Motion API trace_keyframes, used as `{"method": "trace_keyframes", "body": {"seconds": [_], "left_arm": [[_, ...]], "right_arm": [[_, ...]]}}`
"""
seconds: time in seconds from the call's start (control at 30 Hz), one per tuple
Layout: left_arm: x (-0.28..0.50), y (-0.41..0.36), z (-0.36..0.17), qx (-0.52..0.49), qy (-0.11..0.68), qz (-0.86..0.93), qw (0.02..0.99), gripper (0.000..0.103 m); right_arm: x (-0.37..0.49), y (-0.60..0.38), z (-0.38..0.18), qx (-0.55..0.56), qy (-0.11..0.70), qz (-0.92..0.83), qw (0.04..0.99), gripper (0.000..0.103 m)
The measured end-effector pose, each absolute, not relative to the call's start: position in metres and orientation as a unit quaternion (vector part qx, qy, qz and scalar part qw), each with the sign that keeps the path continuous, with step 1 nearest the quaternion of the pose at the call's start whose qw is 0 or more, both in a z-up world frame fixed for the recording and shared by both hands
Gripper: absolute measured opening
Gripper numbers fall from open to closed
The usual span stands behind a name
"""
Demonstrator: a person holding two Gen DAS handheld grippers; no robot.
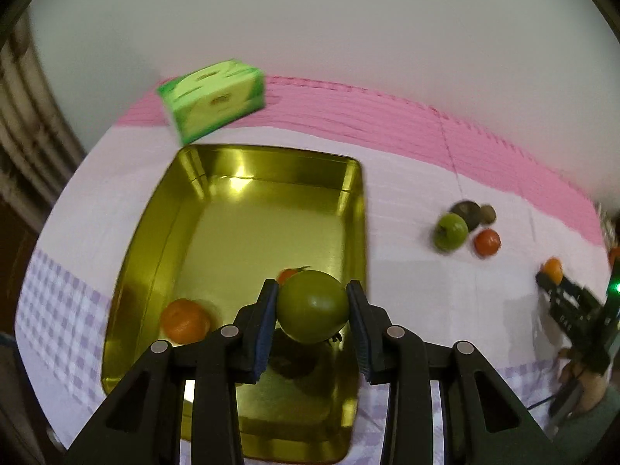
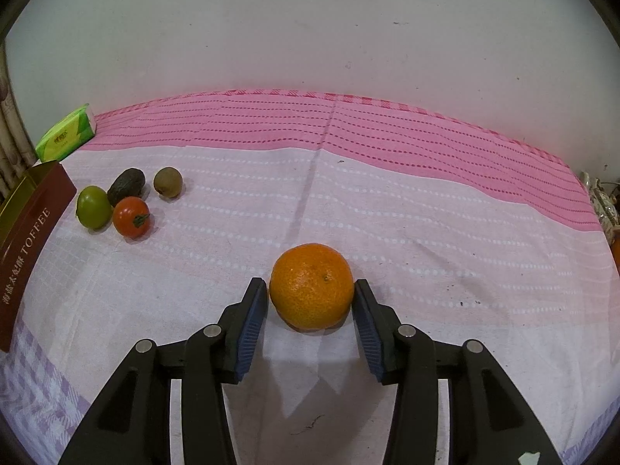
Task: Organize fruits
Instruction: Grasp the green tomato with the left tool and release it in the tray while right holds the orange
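The gold tin [image 1: 162, 255] already holds 2 orange fruits. Above it, the left gripper [image 1: 313, 302] clamps a green apple [image 1: 312, 306], seemingly stem-end down, ready to lower and release. The right gripper [image 2: 310, 298] brackets an orange [image 2: 311, 286] on the cloth [image 2: 426, 232]; its jaws are near or touching, grip uncertain. It needs closing, then lifting.

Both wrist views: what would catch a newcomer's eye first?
The shiny gold tin fills the left view, with the left gripper holding a green fruit over it and an orange already inside. In the right view, a big orange sits on the cloth between the right gripper's open fingers.
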State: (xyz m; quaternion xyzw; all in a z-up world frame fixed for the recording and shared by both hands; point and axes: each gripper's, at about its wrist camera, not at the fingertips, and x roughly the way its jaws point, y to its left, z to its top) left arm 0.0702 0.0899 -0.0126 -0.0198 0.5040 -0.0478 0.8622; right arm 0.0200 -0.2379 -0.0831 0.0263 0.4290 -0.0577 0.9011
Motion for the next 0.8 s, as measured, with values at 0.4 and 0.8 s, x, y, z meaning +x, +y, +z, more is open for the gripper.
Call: {"method": "trace_keyframes", "body": {"seconds": [0.4,0.8], "left_arm": [[0.082,0.141,-0.035,-0.013,0.519,0.022,0.854,0.037],[0.097,0.144,-0.047,0.011,0.528,0.029,0.849,0.038]], "right_arm": [[0.021,-0.238,-0.084,0.023,0.429,-0.057,0.901,0.043],[0.021,-0.237,-0.083,0.022,0.428,-0.057,0.901,0.043]]}}
